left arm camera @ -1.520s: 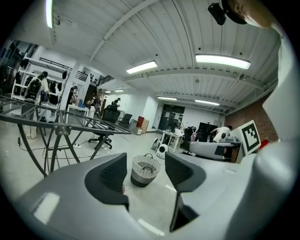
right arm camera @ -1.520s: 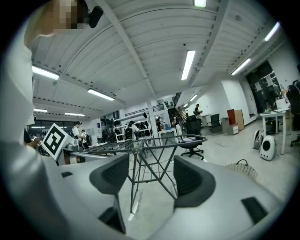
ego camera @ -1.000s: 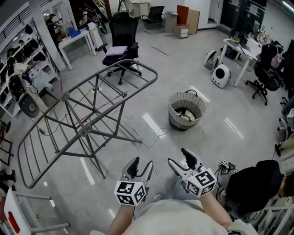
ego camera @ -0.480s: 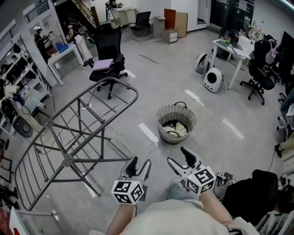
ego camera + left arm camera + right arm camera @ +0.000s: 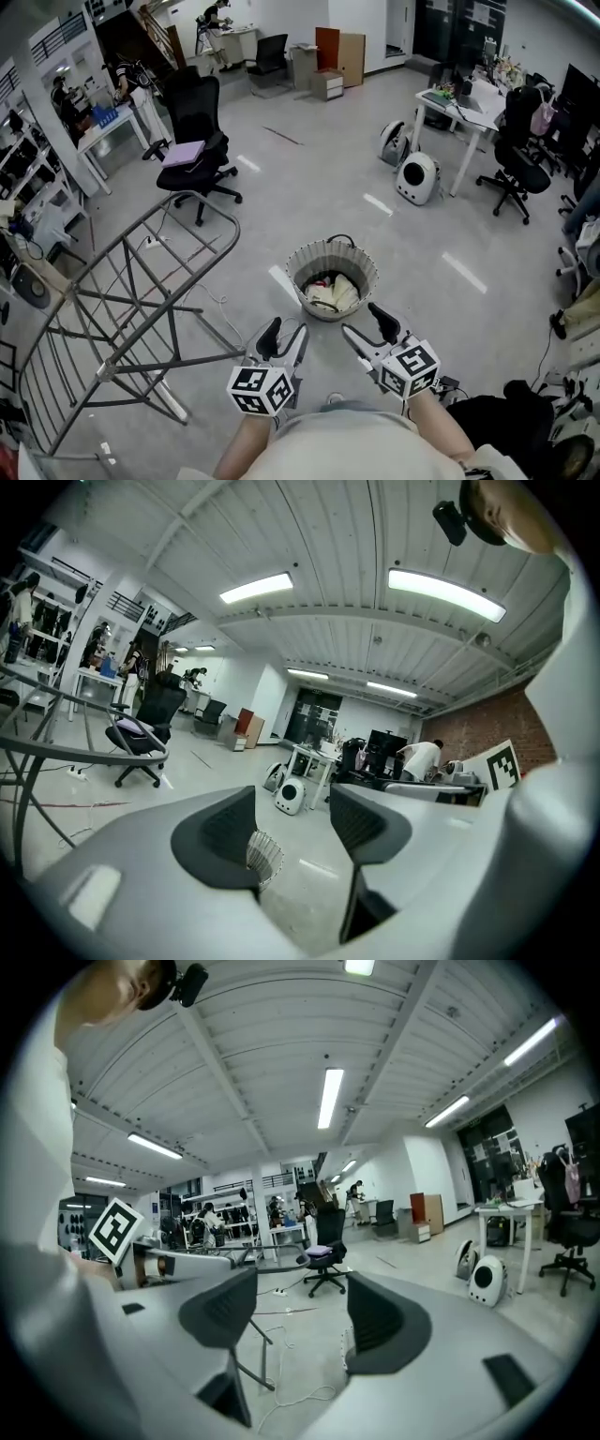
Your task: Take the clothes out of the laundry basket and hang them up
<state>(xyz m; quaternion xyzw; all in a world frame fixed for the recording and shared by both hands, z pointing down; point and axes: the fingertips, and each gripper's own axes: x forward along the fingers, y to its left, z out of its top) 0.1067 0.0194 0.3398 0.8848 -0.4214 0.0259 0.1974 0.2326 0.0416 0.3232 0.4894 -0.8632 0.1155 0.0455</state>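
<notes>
On the floor just ahead, the laundry basket (image 5: 302, 262) holds pale clothes (image 5: 330, 292), the drying rack (image 5: 106, 368) to its left, while the left claw (image 5: 286, 333) and right claw (image 5: 364, 323) hang level, both spread apart and empty, apparently readied for reaching in.

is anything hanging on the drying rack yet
No, the drying rack is bare and the clothes lie in the laundry basket.
</notes>
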